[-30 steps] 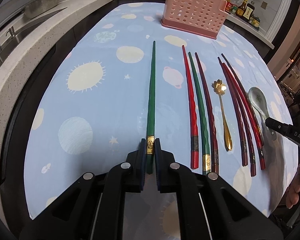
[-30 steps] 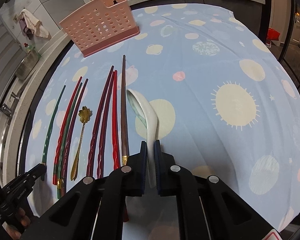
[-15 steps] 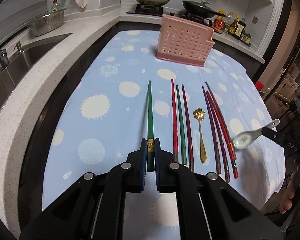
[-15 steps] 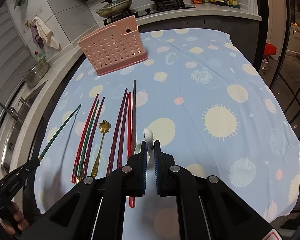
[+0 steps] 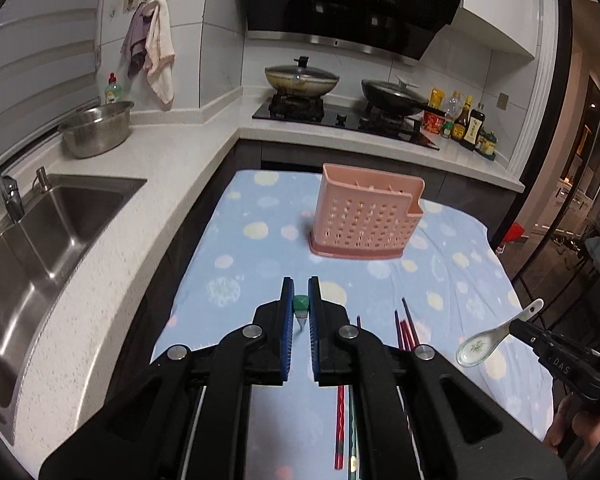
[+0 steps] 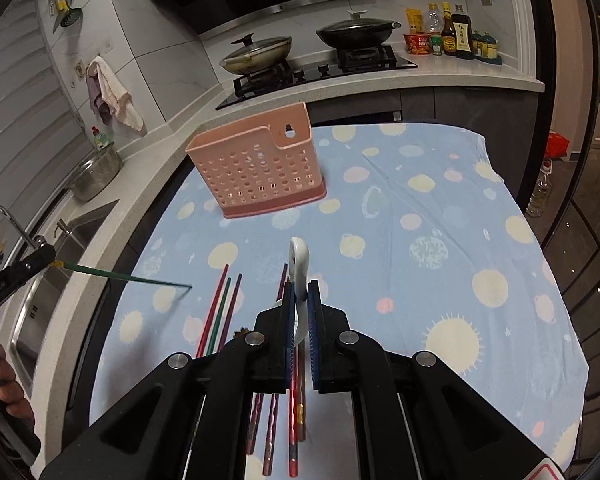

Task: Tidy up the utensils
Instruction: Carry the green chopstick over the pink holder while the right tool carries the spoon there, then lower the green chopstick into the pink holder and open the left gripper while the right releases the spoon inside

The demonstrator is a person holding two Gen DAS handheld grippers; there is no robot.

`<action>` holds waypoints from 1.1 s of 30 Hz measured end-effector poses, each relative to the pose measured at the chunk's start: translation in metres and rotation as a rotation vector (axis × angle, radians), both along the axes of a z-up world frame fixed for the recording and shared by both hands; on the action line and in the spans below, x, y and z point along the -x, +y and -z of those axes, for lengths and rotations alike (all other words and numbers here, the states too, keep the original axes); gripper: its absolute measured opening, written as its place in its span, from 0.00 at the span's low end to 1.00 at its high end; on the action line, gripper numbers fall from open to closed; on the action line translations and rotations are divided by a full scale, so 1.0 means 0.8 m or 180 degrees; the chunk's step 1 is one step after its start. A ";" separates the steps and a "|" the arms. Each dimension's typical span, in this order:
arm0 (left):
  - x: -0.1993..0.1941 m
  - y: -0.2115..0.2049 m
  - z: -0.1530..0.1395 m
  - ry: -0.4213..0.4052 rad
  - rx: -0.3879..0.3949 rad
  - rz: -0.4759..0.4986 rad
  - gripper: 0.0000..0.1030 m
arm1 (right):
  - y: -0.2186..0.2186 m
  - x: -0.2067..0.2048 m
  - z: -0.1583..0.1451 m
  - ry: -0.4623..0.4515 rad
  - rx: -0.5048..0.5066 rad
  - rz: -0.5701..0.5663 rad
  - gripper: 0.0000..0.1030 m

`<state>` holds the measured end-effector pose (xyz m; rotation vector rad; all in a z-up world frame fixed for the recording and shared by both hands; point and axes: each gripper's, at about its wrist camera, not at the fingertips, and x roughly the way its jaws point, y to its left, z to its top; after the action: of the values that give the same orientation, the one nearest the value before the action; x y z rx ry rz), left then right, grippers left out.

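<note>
Over a kitchen desk (image 5: pixel 260 240) spread with a planet-print cloth, the left tongs (image 5: pixel 301 304) pinch a green chopstick (image 6: pixel 128 277) by its thick end while the right tongs (image 6: pixel 300 300) pinch a white ceramic spoon (image 5: pixel 488 340) by its handle, both utensils lifted clear of the cloth. The pink perforated caddy (image 6: pixel 260 168) stands upright at the far middle of the desk. To finish the carry cleanly, each piece likely needs tipping upright above the caddy's open top before release, one at a time, so the long stick does not snag the rim. The remaining red and green chopsticks (image 6: pixel 220 312) lie near the tongs. The right view shows the whole green stick jutting sideways; the left view shows only its end-on butt, but reveals the spoon's bowl.
</note>
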<state>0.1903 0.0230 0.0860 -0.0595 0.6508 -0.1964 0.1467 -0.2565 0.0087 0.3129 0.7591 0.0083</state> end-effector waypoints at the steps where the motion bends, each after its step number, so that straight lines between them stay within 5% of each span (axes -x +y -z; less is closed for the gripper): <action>1: -0.008 -0.002 -0.009 -0.0057 -0.0017 0.0007 0.07 | -0.001 -0.009 -0.004 -0.0020 -0.0010 -0.0014 0.06; 10: -0.073 -0.023 -0.091 -0.0510 -0.0034 0.0086 0.07 | -0.012 -0.096 -0.054 -0.0268 0.0004 -0.0022 0.06; 21: -0.170 -0.054 -0.193 -0.1053 0.0254 0.0112 0.07 | -0.028 -0.224 -0.084 -0.0380 0.0113 0.0051 0.06; 26: -0.219 -0.072 -0.197 -0.1074 0.0286 0.0103 0.07 | -0.038 -0.271 -0.066 -0.0274 0.0070 0.0120 0.06; 33: -0.266 -0.085 -0.154 -0.0814 0.0258 0.0076 0.07 | -0.040 -0.306 -0.024 -0.0054 0.0031 0.0116 0.06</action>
<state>0.4031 -0.0448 0.2091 -0.1028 0.3888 -0.2490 0.3919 -0.2885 0.0279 0.3169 0.7363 -0.0270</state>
